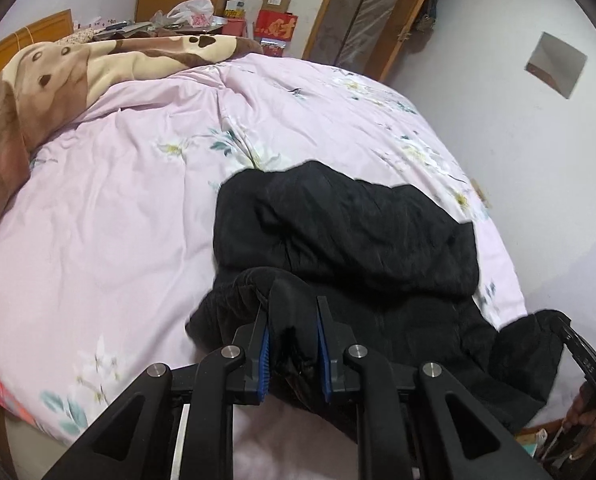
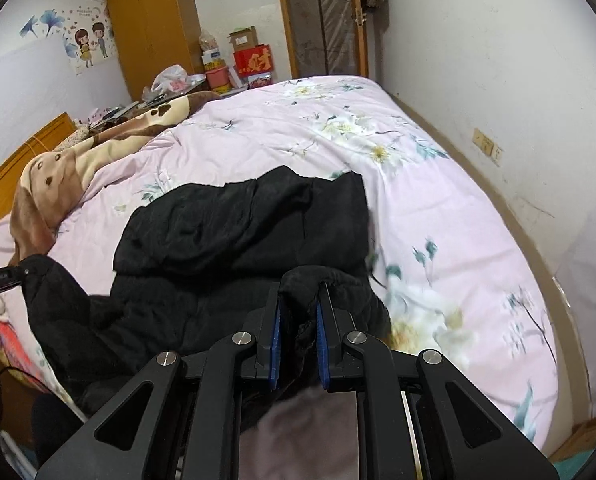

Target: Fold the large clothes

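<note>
A large black padded jacket [image 1: 349, 224] lies on the pink floral bed, partly folded over itself; it also shows in the right wrist view [image 2: 238, 232]. My left gripper [image 1: 292, 312] is shut on a bunched near edge of the jacket at its left corner. My right gripper [image 2: 301, 300] is shut on the near edge at the jacket's right corner. The right gripper also appears at the far right of the left wrist view [image 1: 589, 364], and the left gripper at the far left of the right wrist view [image 2: 2, 280].
A pink floral quilt [image 1: 138, 200] covers the bed. A brown dog-print blanket [image 1: 58, 76] lies at the head. A wooden headboard [image 2: 14, 160], a wardrobe [image 2: 154, 28], boxes [image 2: 254, 60] and a white wall [image 2: 497, 80] surround the bed.
</note>
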`<state>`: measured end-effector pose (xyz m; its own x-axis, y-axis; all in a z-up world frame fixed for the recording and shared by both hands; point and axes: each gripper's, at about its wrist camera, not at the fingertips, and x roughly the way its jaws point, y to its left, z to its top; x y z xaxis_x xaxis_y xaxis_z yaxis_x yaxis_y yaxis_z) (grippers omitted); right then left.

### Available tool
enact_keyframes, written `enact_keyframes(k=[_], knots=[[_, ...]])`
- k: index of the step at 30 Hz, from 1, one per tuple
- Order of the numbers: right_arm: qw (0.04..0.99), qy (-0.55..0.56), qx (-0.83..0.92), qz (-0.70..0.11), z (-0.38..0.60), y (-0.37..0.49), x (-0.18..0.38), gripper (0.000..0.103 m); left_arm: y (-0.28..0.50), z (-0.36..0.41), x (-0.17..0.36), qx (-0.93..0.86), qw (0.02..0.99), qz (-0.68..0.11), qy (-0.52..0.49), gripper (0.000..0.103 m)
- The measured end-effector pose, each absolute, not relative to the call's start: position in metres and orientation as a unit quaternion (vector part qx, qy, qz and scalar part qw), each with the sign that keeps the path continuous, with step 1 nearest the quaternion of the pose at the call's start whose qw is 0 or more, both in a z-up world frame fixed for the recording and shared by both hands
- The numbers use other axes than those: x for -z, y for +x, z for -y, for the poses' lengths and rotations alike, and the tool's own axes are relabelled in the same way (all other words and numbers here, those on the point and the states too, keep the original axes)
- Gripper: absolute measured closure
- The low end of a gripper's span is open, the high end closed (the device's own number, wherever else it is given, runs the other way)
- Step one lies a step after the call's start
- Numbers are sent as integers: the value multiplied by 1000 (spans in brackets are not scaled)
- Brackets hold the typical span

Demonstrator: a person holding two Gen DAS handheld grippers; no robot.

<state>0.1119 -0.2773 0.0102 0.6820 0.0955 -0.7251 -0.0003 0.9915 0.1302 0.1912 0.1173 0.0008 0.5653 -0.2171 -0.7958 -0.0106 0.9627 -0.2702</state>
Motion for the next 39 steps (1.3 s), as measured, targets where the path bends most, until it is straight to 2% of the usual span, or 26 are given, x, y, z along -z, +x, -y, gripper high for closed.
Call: enact_keyframes(k=[11,17,18,21,22,23,24,26,27,28,32,36,39], knots=[[889,66,9,-453,287,230,-5,88,310,-131,19,15,855,-495,-154,79],[871,89,26,-483,299,286,9,85,354,-141,44,-8,842,-512,-170,76],[870,88,26,-485,299,294,10,81,360,-141,47,-3,842,-512,-169,75],[864,80,41,-495,302,312,13,77,371,-146,50,7,845,-505,-176,61],[864,76,40,-497,302,317,14,77,372,-149,48,3,850,-497,-174,51],[863,75,39,-497,304,320,12,77,373,-153,44,0,858,-483,-174,45],[865,75,34,-494,305,323,10,76,373,-159,41,3,864,-468,-184,45],[870,84,26,-486,310,329,6,65,375,-170,38,2,864,-462,-202,44],[872,95,24,-479,315,329,3,54,374,-175,37,4,862,-462,-209,44],[875,101,25,-473,319,328,1,50,372,-180,36,13,864,-458,-212,41],[891,101,-5,-443,334,317,-9,49,361,-189,37,49,877,-445,-176,29],[898,61,-47,-434,345,300,-4,37,358,-185,53,89,869,-464,-146,27],[893,35,-76,-441,350,288,15,36,359,-172,65,121,868,-470,-108,26]])
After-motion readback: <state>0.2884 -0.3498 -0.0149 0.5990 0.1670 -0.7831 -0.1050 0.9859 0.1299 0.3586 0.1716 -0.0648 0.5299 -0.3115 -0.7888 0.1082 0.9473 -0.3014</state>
